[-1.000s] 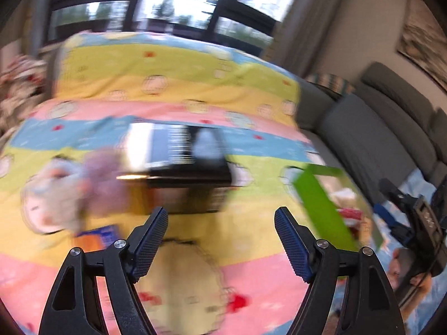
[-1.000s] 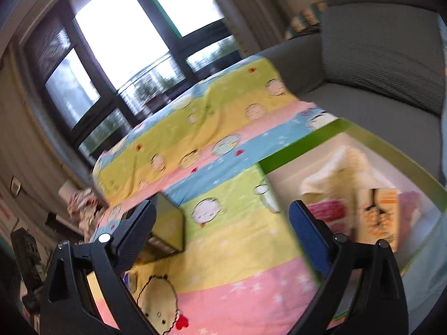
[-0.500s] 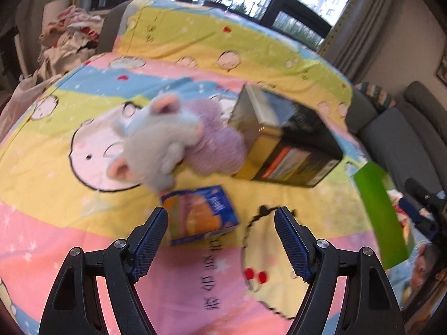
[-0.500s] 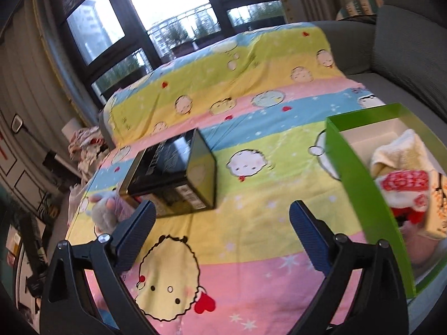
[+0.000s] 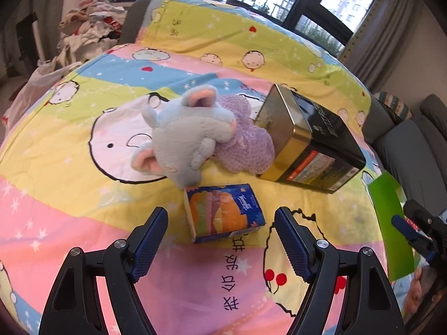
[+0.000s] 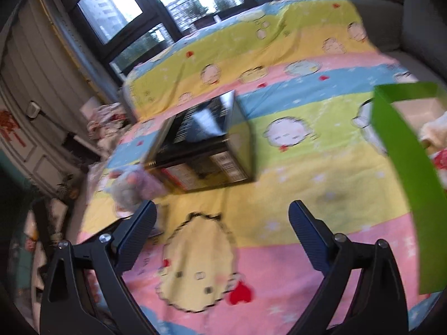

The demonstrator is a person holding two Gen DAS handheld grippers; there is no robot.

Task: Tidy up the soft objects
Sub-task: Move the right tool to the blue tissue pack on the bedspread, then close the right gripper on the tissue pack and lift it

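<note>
Nearest the left camera: left tool (image 5: 220, 240), jaws stood well apart and empty, hovering over the patterned bedsheet (image 5: 69, 173).
Just beyond its tips: tissue pack (image 5: 223, 212), lay flat on the sheet, framed between the two fingers but untouched.
Next back: grey plush toy (image 5: 187, 136), lay on its side, touching a lilac knitted piece (image 5: 248, 145).
Behind those: black-and-gold tin (image 5: 307, 145), hard-sided, touching the lilac piece.
Right side: right tool (image 6: 223, 234), jaws likewise apart, nothing between them.
Far right: green box (image 6: 405, 145), already held soft items.
Step judged: picking up the tissue pack.
Handling advice: straddle the pack's short sides squarely, lower until the pads flank it, close gently to avoid crushing, and keep clear of the plush.
</note>
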